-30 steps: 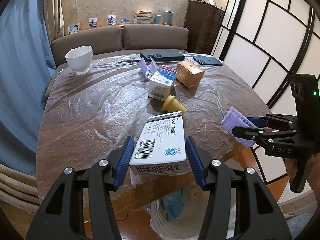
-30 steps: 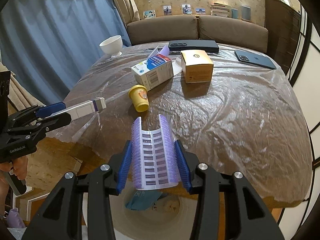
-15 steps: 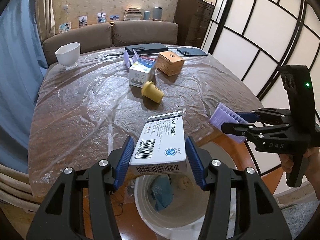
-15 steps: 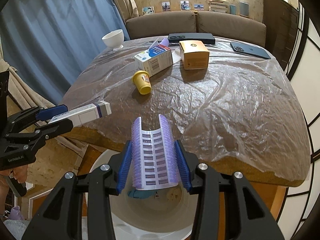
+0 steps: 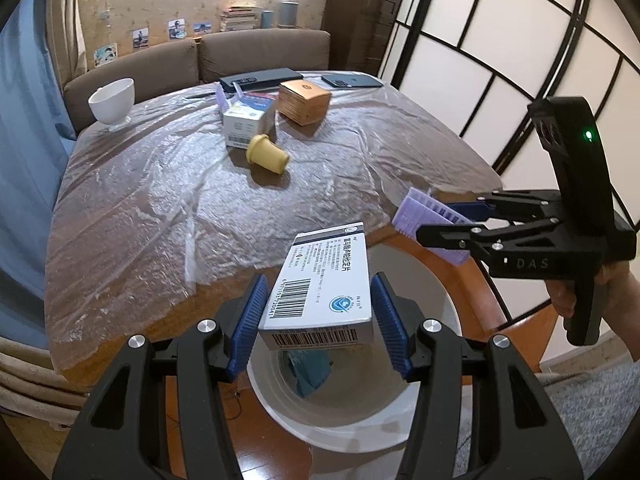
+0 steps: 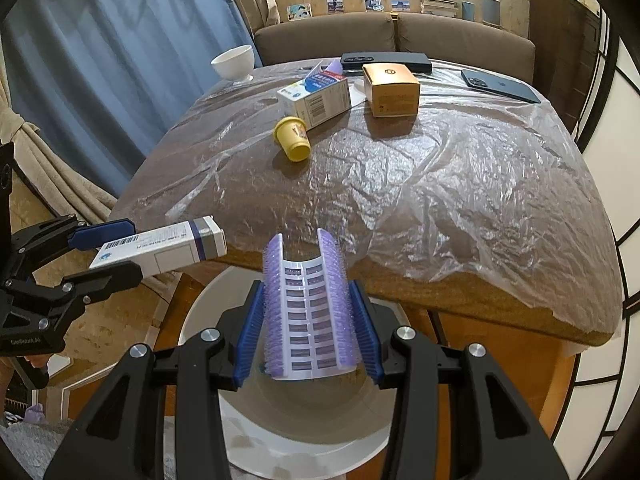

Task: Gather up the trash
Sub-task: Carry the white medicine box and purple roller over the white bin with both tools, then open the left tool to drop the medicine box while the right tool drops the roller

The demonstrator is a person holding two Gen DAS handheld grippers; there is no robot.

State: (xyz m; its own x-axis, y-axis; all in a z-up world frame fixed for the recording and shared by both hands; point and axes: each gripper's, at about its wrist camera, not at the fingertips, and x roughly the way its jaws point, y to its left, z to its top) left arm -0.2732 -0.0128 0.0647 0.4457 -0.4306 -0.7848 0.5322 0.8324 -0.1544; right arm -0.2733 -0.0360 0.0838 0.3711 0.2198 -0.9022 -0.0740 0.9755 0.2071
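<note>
My left gripper (image 5: 318, 322) is shut on a flat white medicine box (image 5: 322, 284) with a barcode, held over the open mouth of a white trash bin (image 5: 340, 420) on the floor just off the table's near edge. My right gripper (image 6: 308, 326) is shut on a curved purple and white blister tray (image 6: 308, 300), also above the white trash bin (image 6: 304, 436). Each gripper shows in the other's view: the right gripper (image 5: 444, 228) at the right, the left gripper (image 6: 108, 252) at the left with the medicine box (image 6: 160, 250). A blue-green scrap lies inside the bin.
On the plastic-covered table (image 6: 440, 200) lie a tipped yellow cup (image 6: 294, 140), a blue and white carton (image 6: 316, 98), a gold box (image 6: 394, 88), a white bowl (image 6: 234, 62), a dark flat case and a phone (image 6: 500, 86). A sofa stands behind, a curtain left, a paper screen right.
Both grippers have drawn back from the table edge with their loads, so the white bin now lies under them. Neither grip has altered.
</note>
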